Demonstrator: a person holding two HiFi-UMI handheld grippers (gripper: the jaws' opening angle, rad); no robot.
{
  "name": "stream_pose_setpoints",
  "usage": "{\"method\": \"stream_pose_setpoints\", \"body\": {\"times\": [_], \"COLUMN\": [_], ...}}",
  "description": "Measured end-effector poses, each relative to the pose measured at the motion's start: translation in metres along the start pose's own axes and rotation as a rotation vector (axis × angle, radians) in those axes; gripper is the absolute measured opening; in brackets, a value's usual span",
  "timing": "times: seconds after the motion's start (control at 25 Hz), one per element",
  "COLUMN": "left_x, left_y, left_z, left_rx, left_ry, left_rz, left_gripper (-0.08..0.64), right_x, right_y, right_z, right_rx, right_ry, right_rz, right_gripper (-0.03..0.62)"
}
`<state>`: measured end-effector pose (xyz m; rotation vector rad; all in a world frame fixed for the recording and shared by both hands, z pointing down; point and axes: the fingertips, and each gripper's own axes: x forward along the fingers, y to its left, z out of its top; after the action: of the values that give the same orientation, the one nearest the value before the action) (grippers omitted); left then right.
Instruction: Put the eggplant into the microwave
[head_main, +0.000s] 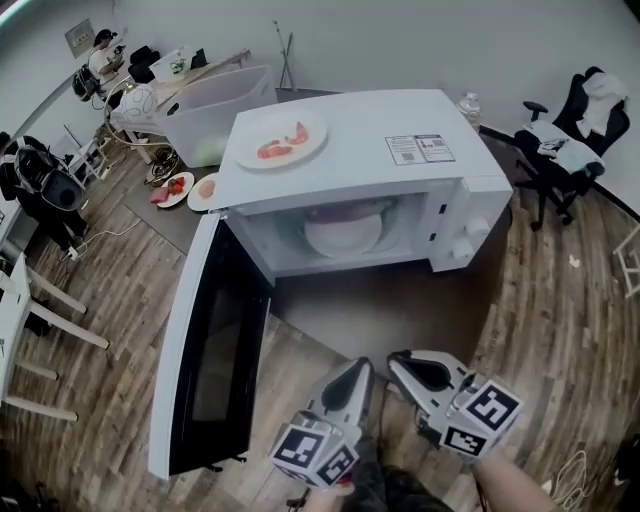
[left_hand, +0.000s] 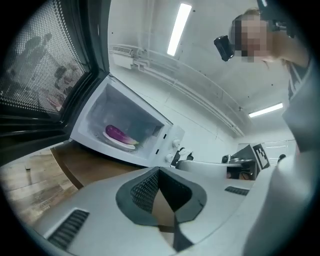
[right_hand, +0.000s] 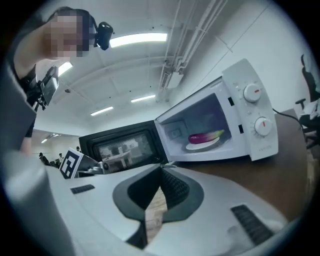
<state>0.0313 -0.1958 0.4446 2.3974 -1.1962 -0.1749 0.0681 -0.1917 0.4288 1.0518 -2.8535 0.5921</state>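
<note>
The purple eggplant (left_hand: 116, 133) (right_hand: 202, 136) lies on a white plate (head_main: 343, 235) inside the white microwave (head_main: 360, 150). The microwave's black door (head_main: 210, 360) is swung wide open to the left. My left gripper (head_main: 360, 372) (left_hand: 159, 172) and right gripper (head_main: 400, 362) (right_hand: 161, 169) hang side by side near the bottom of the head view. Both are well in front of the oven opening and point toward it. Both are shut, with nothing between their pads. In each gripper view the other gripper's marker cube shows beside it.
A plate of pink food (head_main: 280, 140) rests on top of the microwave. Behind it stands a clear plastic bin (head_main: 215, 110), with two small plates of food (head_main: 172, 188) on the dark table. An office chair (head_main: 570, 150) is at the right and white chairs at the left.
</note>
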Motion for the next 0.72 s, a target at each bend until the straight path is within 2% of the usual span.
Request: {"method": "stream_pose_setpoints", "body": {"times": [0.16, 0.28, 0.6, 0.72], "left_x": [-0.022, -0.041, -0.08, -0.094], "left_y": [-0.02, -0.036, -0.083, -0.096], "left_z": [0.0, 0.003, 0.006, 0.012], "left_rx": [-0.029, -0.062, -0.024, -0.018], "left_ry": [-0.005, -0.019, 0.006, 0.024], "left_rz": [-0.003, -0.012, -0.045, -0.066], "left_gripper": [0.006, 0.006, 0.007, 0.006], "right_x": [-0.025, -0.041, -0.073, -0.084], "right_y": [0.023, 0.049, 0.095, 0.106], "right_z": [0.0, 0.002, 0.016, 0.024], "right_rx": [-0.024, 0.007, 0.039, 0.03], "right_ry": [0.009, -0.014, -0.033, -0.041], "right_rz": [0.002, 0.025, 0.08, 0.07], "right_gripper": [0.002, 0.002, 0.002, 0.002]}}
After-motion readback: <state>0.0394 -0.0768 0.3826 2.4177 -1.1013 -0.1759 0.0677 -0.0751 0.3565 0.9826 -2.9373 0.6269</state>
